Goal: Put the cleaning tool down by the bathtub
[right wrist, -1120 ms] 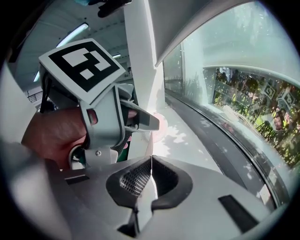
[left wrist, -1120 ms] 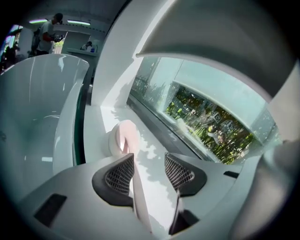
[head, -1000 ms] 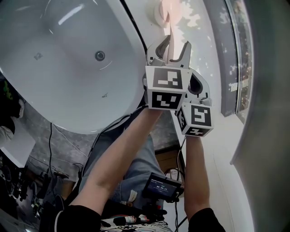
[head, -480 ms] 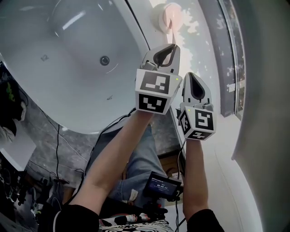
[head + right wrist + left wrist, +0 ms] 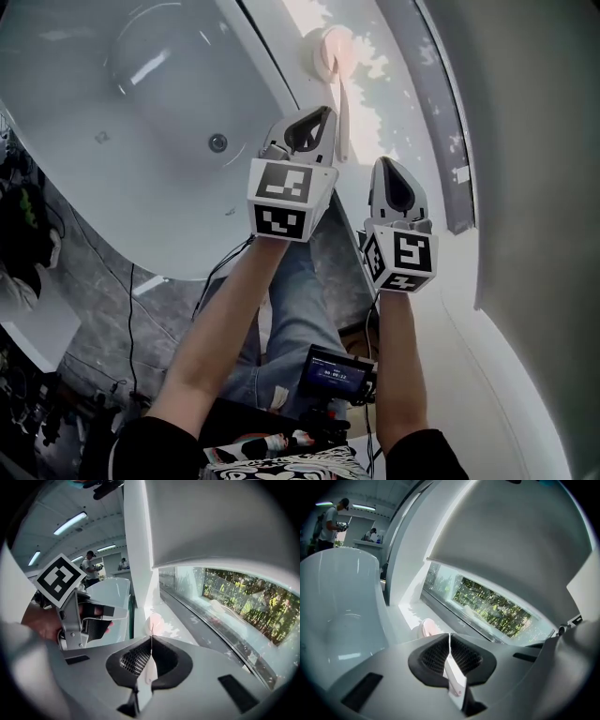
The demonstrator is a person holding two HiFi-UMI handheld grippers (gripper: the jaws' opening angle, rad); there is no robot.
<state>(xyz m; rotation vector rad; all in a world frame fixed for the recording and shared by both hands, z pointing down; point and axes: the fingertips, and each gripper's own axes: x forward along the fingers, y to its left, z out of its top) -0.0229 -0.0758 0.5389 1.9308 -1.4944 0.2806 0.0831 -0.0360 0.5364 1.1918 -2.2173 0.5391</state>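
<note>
The cleaning tool (image 5: 330,52), a pale pink round head on a thin white handle, lies on the white ledge (image 5: 398,94) beside the bathtub (image 5: 141,131). Its handle runs back toward me, just right of my left gripper (image 5: 314,117). That gripper's jaws have just been closing and now stand shut with nothing between them, lifted off the tool. My right gripper (image 5: 384,164) hangs shut and empty to the right of the handle. The tool's head (image 5: 428,627) shows beyond the shut left jaws in the left gripper view, and the same head (image 5: 155,622) beyond the shut right jaws in the right gripper view.
A long low window (image 5: 497,606) runs along the ledge's far side under a slanted white wall. The tub's rim (image 5: 281,75) borders the ledge on the left. A small screen device (image 5: 333,375) hangs at my waist. People (image 5: 89,566) stand far behind the tub.
The left gripper, open around the tool's handle a second ago, has shut and drawn up and back from it. The right gripper has also risen. The tool stays on the ledge.
</note>
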